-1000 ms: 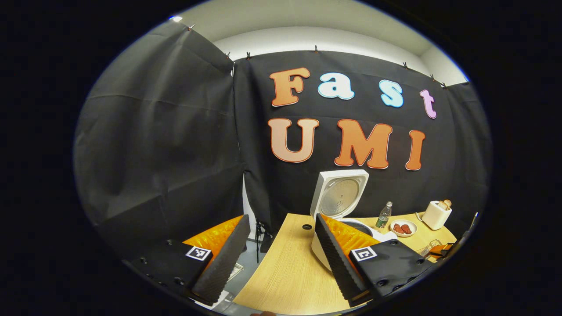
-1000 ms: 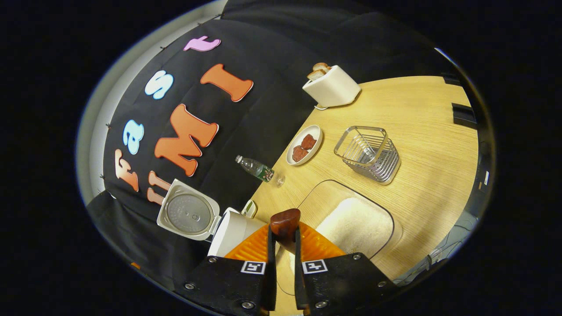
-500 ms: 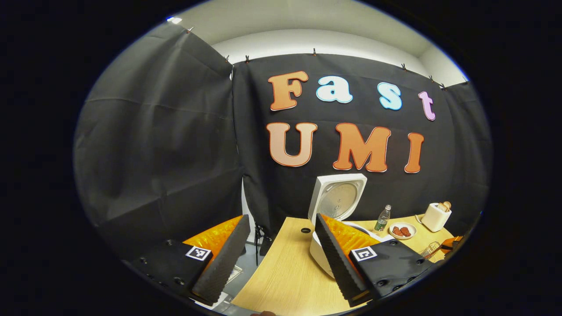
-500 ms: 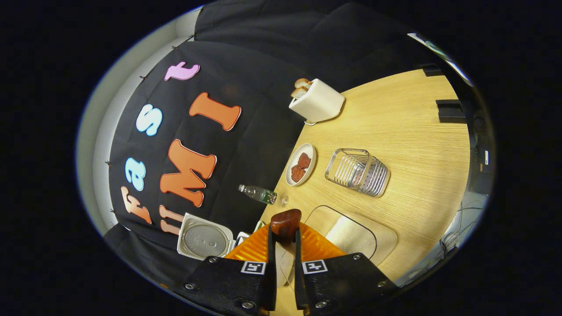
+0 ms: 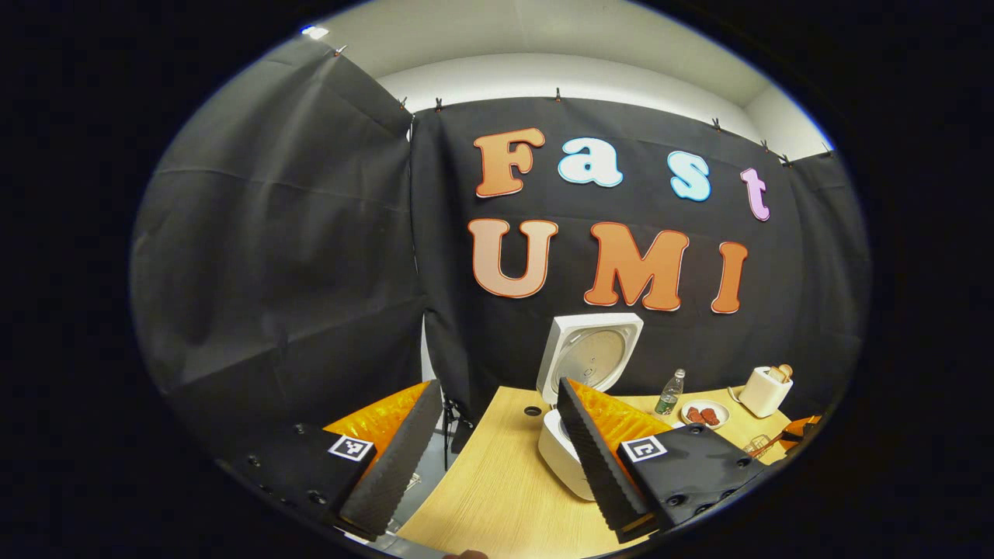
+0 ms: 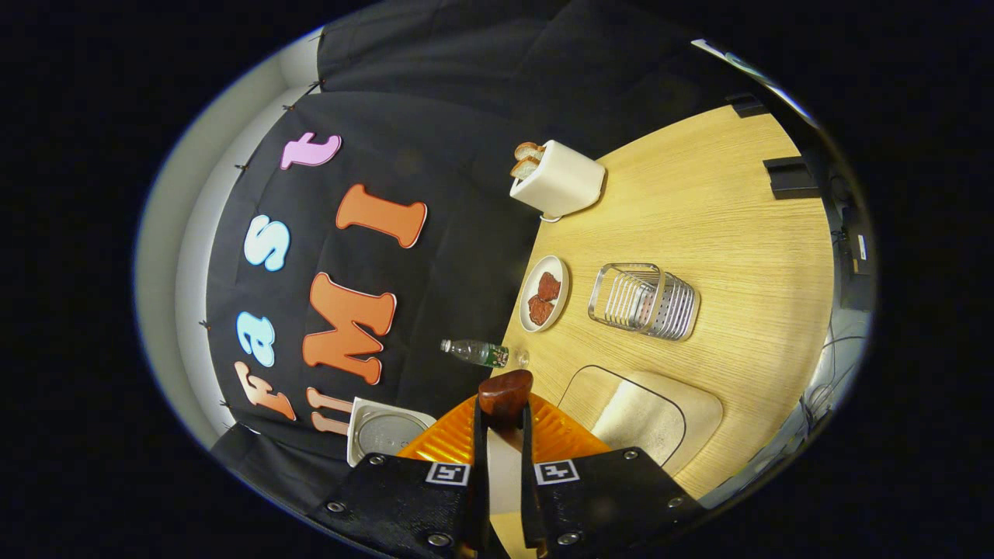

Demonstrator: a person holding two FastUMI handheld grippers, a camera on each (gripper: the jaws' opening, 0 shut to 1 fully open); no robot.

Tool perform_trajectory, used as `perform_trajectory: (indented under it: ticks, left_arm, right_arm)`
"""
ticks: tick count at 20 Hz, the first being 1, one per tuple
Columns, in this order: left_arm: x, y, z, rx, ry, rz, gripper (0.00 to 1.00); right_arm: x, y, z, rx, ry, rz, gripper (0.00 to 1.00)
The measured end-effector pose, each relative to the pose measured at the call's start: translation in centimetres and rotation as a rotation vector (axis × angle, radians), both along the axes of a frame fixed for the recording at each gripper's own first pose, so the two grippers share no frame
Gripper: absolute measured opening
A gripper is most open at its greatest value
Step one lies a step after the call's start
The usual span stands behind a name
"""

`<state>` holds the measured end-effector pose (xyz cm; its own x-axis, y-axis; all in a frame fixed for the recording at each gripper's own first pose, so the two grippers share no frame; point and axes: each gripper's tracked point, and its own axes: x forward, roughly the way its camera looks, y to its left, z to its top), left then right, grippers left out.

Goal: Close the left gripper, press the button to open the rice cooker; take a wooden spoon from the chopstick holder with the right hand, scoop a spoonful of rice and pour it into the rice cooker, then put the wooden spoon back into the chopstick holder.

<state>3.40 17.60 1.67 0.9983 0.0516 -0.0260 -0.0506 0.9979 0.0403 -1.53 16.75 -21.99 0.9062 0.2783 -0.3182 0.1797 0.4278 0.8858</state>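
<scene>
— Wooden spoon (image 6: 505, 390), where now?
— Pinched in the right gripper (image 6: 502, 405), both fingers pressed on it, dark rounded end poking out past the tips. Cannot tell whether the bowl carries rice.
— And the rice cooker (image 5: 588, 365)?
— Open already, lid upright. Sits low and left of the fingers in the right gripper view, at the table (image 6: 738, 233) edge by the wall. Rice tray (image 6: 638, 414) just right of the fingers, chopstick holder (image 6: 644, 303) beyond it, seemingly without utensils.
— Step in hand, then?
— Probably carrying the scoop across to the pot and pouring. Keep the spoon level until over the opening, then roll the wrist slowly, low over the pot, to land the grains inside and not on the wood. Stay clear of the raised lid. Squeeze firmly against any twisting.
— Pose of the right hand?
— Rolled hard: table up the right side of its view, wall down the left. Looks raised above the tray, aimed toward the bottle (image 6: 477, 353) and plate (image 6: 543, 299).
— Left gripper (image 5: 497, 386)?
— Fingers wide apart, holding nothing. Hangs off the table's near-left corner, roughly level, facing the cooker. Best left there, out of the pour path.
</scene>
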Motion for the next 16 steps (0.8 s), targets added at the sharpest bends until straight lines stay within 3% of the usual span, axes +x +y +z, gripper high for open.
perform_trajectory:
  ticks: [16]
  left_arm:
    - [0.5, 0.2, -0.5, -0.009, 0.009, -0.015, 1.00]
  right_arm:
    - [1.9, 4.4, 6.7, 0.152, -0.050, 0.024, 0.16]
